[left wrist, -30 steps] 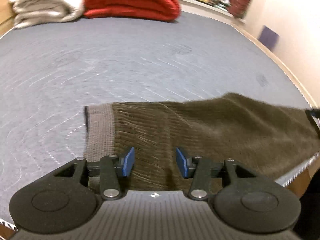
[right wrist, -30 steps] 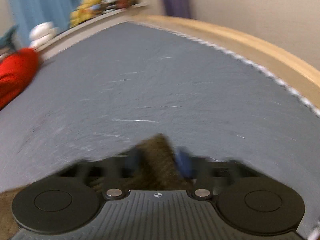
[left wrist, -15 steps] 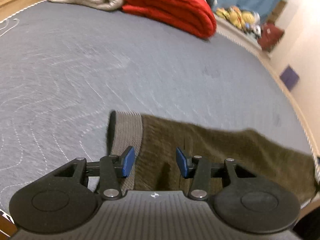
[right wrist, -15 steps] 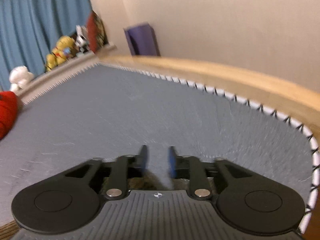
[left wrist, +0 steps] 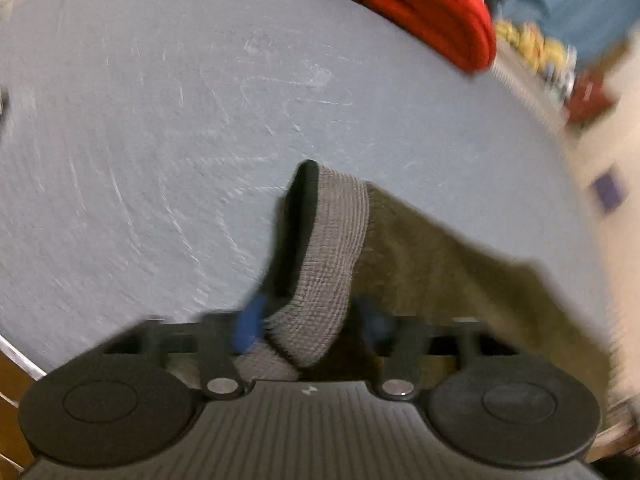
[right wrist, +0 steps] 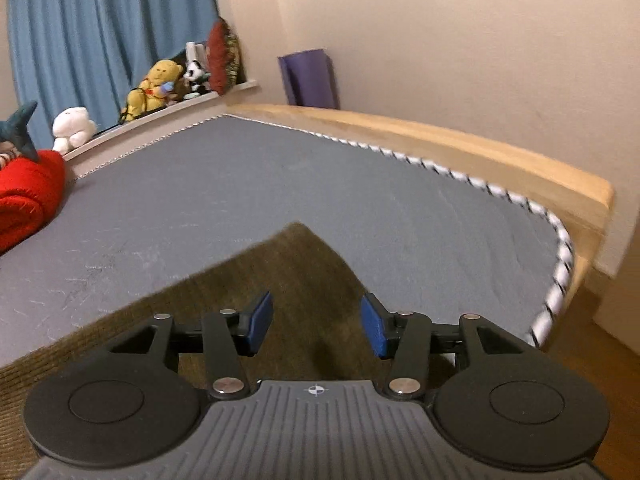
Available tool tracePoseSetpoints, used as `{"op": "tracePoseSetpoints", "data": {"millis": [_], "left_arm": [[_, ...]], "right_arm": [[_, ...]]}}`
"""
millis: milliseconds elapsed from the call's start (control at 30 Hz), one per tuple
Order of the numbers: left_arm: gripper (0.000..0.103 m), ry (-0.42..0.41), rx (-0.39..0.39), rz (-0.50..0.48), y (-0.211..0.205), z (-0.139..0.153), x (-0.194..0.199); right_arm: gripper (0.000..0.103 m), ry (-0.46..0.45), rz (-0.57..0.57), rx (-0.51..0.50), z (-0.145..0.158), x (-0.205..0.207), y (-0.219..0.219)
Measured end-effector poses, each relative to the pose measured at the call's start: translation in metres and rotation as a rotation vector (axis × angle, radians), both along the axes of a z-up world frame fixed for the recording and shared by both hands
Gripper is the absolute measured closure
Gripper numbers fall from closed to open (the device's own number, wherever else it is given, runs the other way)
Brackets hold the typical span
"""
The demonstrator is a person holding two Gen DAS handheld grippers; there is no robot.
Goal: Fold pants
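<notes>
Olive-brown pants (left wrist: 440, 264) lie on the grey mattress (left wrist: 160, 140), with a grey ribbed waistband (left wrist: 336, 240) at their left end. My left gripper (left wrist: 308, 324) has its blue pads either side of the waistband, which is lifted and curled between them; the view is blurred, and the pads look apart. In the right wrist view the pants' leg end (right wrist: 288, 272) lies flat under my right gripper (right wrist: 316, 324), which is open and holds nothing.
A folded red blanket (left wrist: 420, 8) lies at the far side of the mattress and shows in the right wrist view (right wrist: 24, 200). A wooden bed frame (right wrist: 460, 148) runs along the right edge. Soft toys (right wrist: 156, 84) sit on a ledge by the blue curtain (right wrist: 100, 32).
My left gripper has moved onto the waistband, which now rises between its pads. My right gripper has let go of the leg end, opened wide, and the leg now lies flat.
</notes>
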State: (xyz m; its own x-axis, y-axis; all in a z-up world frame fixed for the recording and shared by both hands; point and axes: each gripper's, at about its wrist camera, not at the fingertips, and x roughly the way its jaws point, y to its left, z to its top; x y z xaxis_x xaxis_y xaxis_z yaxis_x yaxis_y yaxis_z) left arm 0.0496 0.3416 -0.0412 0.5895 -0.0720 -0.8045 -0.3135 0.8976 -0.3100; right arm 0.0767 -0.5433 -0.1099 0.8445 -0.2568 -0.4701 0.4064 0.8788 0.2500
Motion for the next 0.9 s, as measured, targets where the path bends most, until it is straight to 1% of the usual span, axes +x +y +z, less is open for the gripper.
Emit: {"op": "tracePoseSetpoints", "data": {"millis": [33, 67, 100, 133, 167, 233, 267, 300, 333, 367, 433, 467, 500, 533, 567, 600, 633, 667, 700, 733, 800, 833, 900], "left_arm": [[0.075, -0.041, 0.014, -0.019, -0.003, 0.007, -0.004], [0.078, -0.100, 0.034, -0.022, -0.006, 0.019, -0.014], [0.078, -0.143, 0.072, -0.024, -0.011, 0.029, -0.024], [0.078, -0.156, 0.098, -0.014, -0.014, 0.035, -0.032], [0.078, -0.138, 0.079, 0.009, -0.013, 0.034, -0.038], [0.077, -0.027, 0.041, 0.018, -0.007, 0.016, -0.037], [0.070, 0.035, 0.012, 0.025, -0.002, 0.006, -0.034], [0.066, 0.062, 0.012, 0.028, -0.001, 0.001, -0.033], [0.057, 0.058, 0.052, 0.027, -0.004, 0.005, -0.035], [0.055, 0.034, 0.103, 0.026, -0.010, 0.012, -0.038], [0.056, -0.063, 0.268, 0.014, -0.033, 0.033, -0.050], [0.056, -0.124, 0.349, -0.025, -0.047, 0.042, -0.056], [0.056, -0.171, 0.396, -0.076, -0.060, 0.049, -0.058], [0.057, -0.202, 0.412, -0.131, -0.070, 0.052, -0.060], [0.064, -0.211, 0.397, -0.177, -0.078, 0.052, -0.061], [0.067, -0.191, 0.368, -0.214, -0.083, 0.049, -0.060], [0.069, -0.133, 0.348, -0.242, -0.084, 0.040, -0.057], [0.074, -0.005, 0.336, -0.269, -0.084, 0.022, -0.051], [0.074, 0.099, 0.321, -0.284, -0.083, 0.005, -0.047], [0.074, 0.104, 0.325, -0.299, -0.086, 0.002, -0.047], [0.074, 0.100, 0.386, -0.320, -0.095, 0.003, -0.052], [0.074, 0.093, 0.424, -0.325, -0.101, 0.005, -0.054], [0.070, 0.033, 0.512, -0.343, -0.121, 0.016, -0.056]], "right_arm": [[0.052, 0.003, 0.001, 0.011, -0.003, -0.004, 0.002], [0.052, 0.009, -0.001, 0.013, -0.004, -0.007, 0.005], [0.052, 0.018, -0.004, 0.010, -0.005, -0.009, 0.009], [0.052, 0.026, -0.003, 0.007, -0.005, -0.011, 0.011], [0.052, 0.038, 0.002, 0.001, -0.006, -0.011, 0.013], [0.051, 0.107, 0.012, -0.037, -0.008, -0.010, 0.019], [0.051, 0.161, 0.008, -0.064, -0.012, -0.006, 0.021], [0.051, 0.207, -0.002, -0.079, -0.016, -0.003, 0.021], [0.052, 0.241, -0.011, -0.079, -0.020, 0.000, 0.020], [0.052, 0.246, -0.010, -0.067, -0.021, 0.000, 0.018], [0.052, 0.236, -0.028, -0.053, -0.016, -0.002, 0.018], [0.052, 0.220, -0.042, -0.041, -0.013, -0.004, 0.018], [0.052, 0.190, -0.050, -0.028, -0.009, -0.008, 0.018], [0.052, 0.162, -0.048, -0.023, -0.006, -0.011, 0.019], [0.052, 0.144, -0.040, -0.027, -0.005, -0.014, 0.020], [0.052, 0.137, -0.033, -0.041, -0.005, -0.016, 0.022], [0.052, 0.146, -0.029, -0.058, -0.007, -0.016, 0.023], [0.052, 0.167, -0.032, -0.065, -0.011, -0.015, 0.023], [0.052, 0.197, -0.046, -0.053, -0.016, -0.015, 0.020], [0.052, 0.207, -0.052, -0.032, -0.020, -0.016, 0.016], [0.052, 0.178, -0.051, -0.003, -0.021, -0.021, 0.012], [0.052, 0.154, -0.056, 0.013, -0.019, -0.025, 0.009], [0.051, 0.069, -0.081, 0.065, -0.015, -0.038, 0.001]]}}
